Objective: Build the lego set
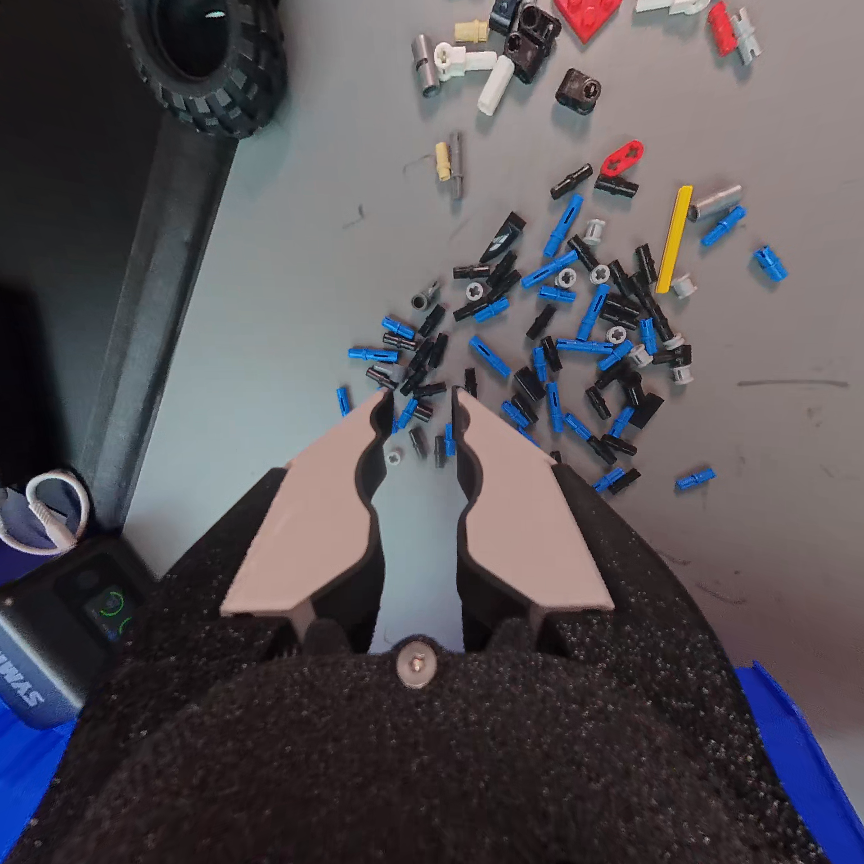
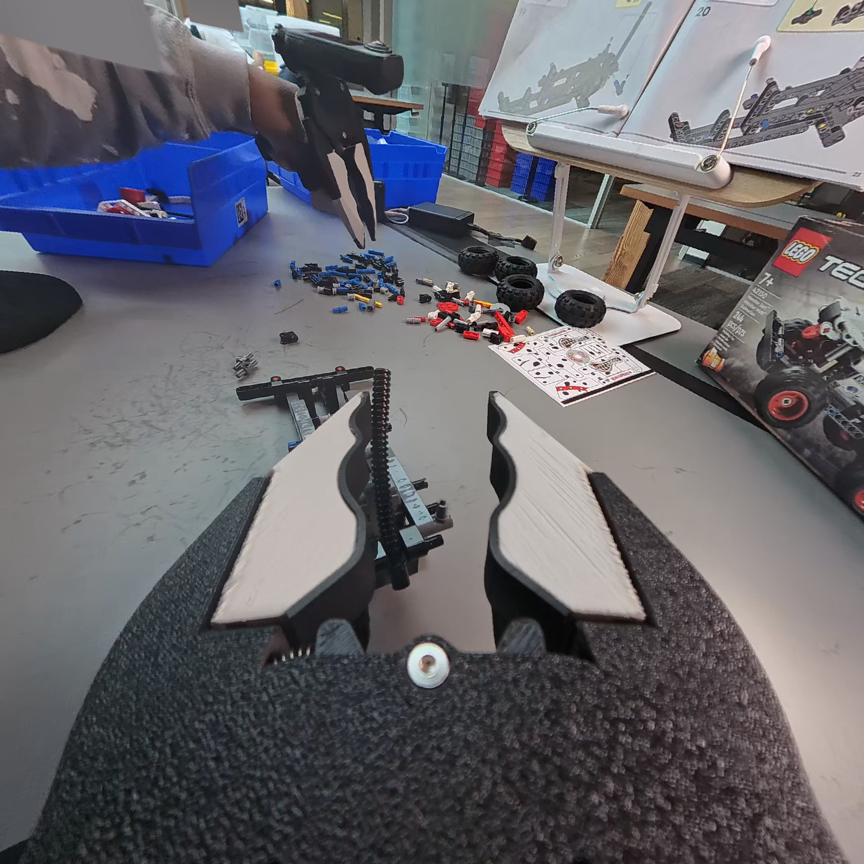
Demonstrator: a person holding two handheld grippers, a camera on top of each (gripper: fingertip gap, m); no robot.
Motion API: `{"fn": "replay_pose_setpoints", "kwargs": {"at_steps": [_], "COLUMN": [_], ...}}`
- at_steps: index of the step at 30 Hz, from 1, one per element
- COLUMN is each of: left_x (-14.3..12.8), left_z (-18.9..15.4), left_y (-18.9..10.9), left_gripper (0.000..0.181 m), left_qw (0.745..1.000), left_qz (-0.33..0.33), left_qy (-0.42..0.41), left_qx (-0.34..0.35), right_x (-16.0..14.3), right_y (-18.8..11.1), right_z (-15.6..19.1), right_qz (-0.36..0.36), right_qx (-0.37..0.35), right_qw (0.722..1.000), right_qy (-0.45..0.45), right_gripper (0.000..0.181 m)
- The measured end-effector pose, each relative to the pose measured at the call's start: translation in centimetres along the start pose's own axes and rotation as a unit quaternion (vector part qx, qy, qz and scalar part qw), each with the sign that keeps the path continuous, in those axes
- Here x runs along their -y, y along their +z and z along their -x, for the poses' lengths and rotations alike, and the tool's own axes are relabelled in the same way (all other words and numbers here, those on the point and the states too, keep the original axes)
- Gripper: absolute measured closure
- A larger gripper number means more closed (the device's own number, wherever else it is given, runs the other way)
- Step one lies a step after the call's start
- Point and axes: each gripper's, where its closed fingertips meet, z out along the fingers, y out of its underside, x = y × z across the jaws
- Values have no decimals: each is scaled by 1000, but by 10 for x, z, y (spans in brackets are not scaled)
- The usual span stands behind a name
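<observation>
Currently the left claw [image 1: 419, 397] hangs released, empty, over the pin pile [image 1: 551, 336] on the tabletop [image 1: 280, 280]; pins are light, stiff, slippery, so grip one across its middle; right claw [image 2: 425, 402] released over the chassis [image 2: 322, 397]

A workshop or lab: a scuffed grey table [image 2: 140, 444] carries blue parts bins [image 2: 140, 224], with stacked red and blue storage bins [image 2: 509, 159] behind glass and wooden workbenches [image 2: 701, 210] beyond.
</observation>
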Motion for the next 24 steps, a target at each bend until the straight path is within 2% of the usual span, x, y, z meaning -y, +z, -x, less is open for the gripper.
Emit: {"fn": "replay_pose_setpoints", "kwargs": {"at_steps": [10,19,24], "left_x": [-1,-6,-6], "left_z": [8,-3,-18], "left_y": [18,20,17], "left_gripper": [153,179,180], "left_qw": [1000,999,998], "left_qz": [14,17,16], "left_qy": [-4,15,34], "left_qx": [-12,-28,-48], "right_x": [0,-1,-1], "right_y": [0,1,1], "right_z": [-2,-2,-2], "right_qz": [-3,-2,-1], "right_qx": [2,3,3], "right_qw": [1000,1000,1000], "right_qy": [10,13,12], "right_gripper": [132,132,133]}}
